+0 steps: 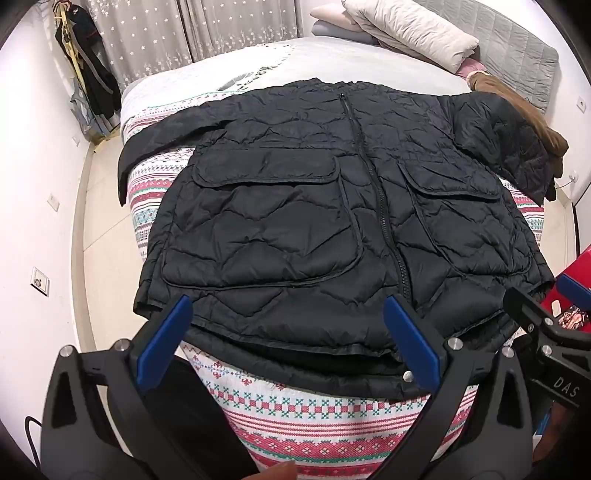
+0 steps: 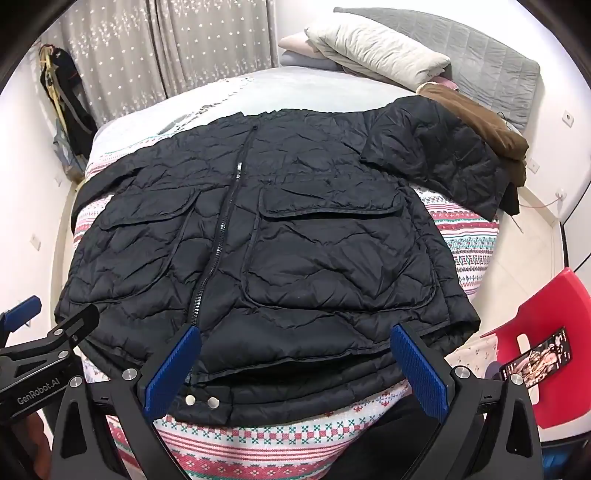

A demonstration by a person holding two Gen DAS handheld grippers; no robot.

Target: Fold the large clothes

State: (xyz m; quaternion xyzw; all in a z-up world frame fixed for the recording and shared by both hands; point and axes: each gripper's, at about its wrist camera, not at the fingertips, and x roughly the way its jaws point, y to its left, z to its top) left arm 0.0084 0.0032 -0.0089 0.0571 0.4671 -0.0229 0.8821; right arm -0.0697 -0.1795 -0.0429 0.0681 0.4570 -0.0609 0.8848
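A black quilted jacket [image 1: 314, 206] lies front up and zipped on the bed, hem towards me, both sleeves spread out. It also shows in the right wrist view [image 2: 295, 240]. My left gripper [image 1: 288, 325] is open and empty, held just above the hem on the left half. My right gripper [image 2: 295, 358] is open and empty above the hem on the right half. The right gripper's body shows at the right edge of the left wrist view [image 1: 546, 332], and the left gripper's body shows at the left edge of the right wrist view [image 2: 48, 343].
The bed has a patterned red, white and green cover [image 1: 332, 413]. Pillows [image 1: 406, 29] and a brown garment [image 1: 517, 114] lie at the far right. A red chair [image 2: 546, 332] with a phone [image 2: 535, 358] stands at the right. Curtains and a clothes rack [image 1: 85, 74] stand beyond.
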